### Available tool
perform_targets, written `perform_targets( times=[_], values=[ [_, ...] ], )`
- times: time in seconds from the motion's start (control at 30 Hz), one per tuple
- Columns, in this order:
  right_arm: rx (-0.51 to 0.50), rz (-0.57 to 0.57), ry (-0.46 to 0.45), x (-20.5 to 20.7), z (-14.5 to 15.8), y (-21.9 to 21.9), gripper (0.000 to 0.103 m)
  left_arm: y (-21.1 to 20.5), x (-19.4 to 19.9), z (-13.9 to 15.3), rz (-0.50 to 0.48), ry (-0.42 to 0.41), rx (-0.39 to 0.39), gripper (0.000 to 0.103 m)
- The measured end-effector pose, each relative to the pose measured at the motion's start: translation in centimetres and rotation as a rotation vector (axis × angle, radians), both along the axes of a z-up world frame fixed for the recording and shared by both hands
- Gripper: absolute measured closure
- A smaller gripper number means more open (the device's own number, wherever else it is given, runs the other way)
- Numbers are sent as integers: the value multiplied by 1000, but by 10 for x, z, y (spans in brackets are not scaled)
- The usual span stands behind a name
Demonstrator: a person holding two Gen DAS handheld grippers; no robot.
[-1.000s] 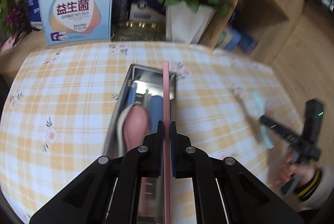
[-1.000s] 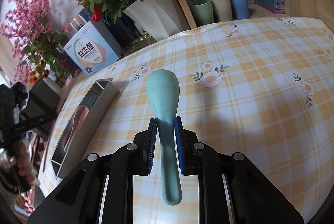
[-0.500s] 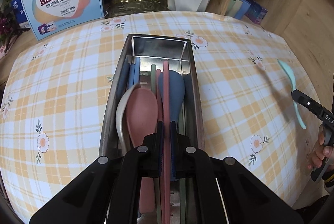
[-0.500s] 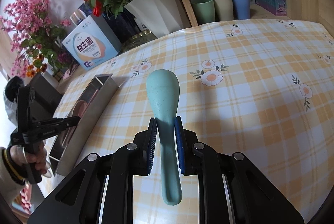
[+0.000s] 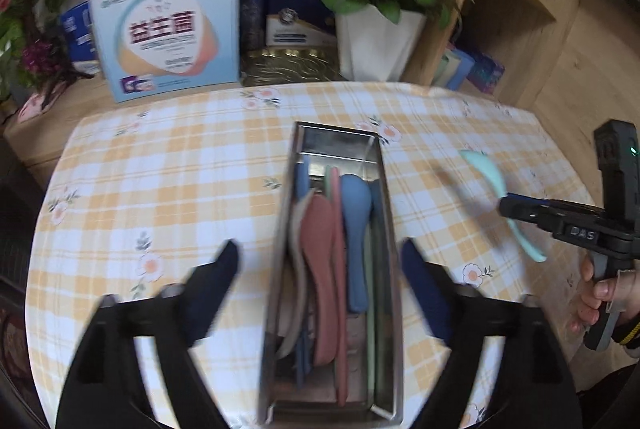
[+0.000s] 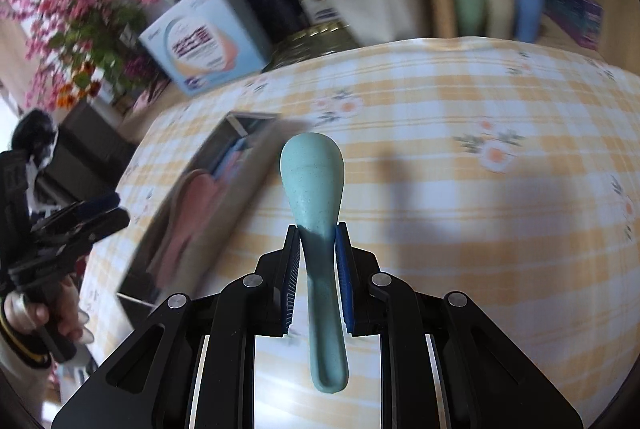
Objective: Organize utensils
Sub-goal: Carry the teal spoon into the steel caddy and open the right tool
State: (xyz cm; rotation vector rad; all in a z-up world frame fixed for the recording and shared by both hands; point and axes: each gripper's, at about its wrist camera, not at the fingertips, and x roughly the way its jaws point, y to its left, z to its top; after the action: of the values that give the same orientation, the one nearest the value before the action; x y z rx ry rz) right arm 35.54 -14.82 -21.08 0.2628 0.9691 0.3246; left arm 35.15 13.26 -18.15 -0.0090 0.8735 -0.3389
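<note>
**Pink chopstick lands in tray as teal spoon waits its turn**

The left gripper (image 5: 316, 261) hangs over the long stainless-steel utensil tray (image 5: 386, 229); its jaws have just been opening and now stand wide apart, one on each side of the tray, with nothing between them. The slim pink chopstick (image 5: 340, 269) lies inside, alongside a pink spoon (image 5: 320, 249) and a blue spoon (image 5: 354, 229).

At three o'clock from the tray, the right gripper (image 6: 317, 249) is clamped on the neck of the pale teal plastic spoon (image 6: 314, 189), held above the yellow-checked floral tablecloth (image 5: 180, 169).

The step in hand appears to be the release; next, the teal spoon likely needs carrying across and lining up lengthwise with the narrow tray.

The tray's upright steel walls leave little room sideways. The cloth at nine o'clock and three o'clock is open, while boxes and a white flower vase (image 5: 376, 41) crowd twelve o'clock.
</note>
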Motion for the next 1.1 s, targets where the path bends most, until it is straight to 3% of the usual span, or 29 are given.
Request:
perform_targets(
  times=[0.1, 0.27, 0.43, 0.67, 1.0, 1.1],
  values=[
    [-6, 29, 27, 14, 7, 33, 85, 16, -9, 4, 40, -6, 11, 6],
    [-63, 42, 99, 38, 4, 82, 85, 42, -19, 7, 130, -29, 32, 6],
    [-126, 23, 144, 59, -1, 115, 85, 68, -29, 12, 202, -53, -2, 6],
    [-88, -50, 237, 72, -11, 127, 85, 82, -43, 18, 237, -73, 23, 6],
    [-32, -21, 282, 71, -18, 144, 83, 80, -45, 23, 263, -57, 71, 6],
    [-9, 26, 265, 68, -8, 143, 74, 75, -45, 29, 260, -70, 89, 6]
  ],
)
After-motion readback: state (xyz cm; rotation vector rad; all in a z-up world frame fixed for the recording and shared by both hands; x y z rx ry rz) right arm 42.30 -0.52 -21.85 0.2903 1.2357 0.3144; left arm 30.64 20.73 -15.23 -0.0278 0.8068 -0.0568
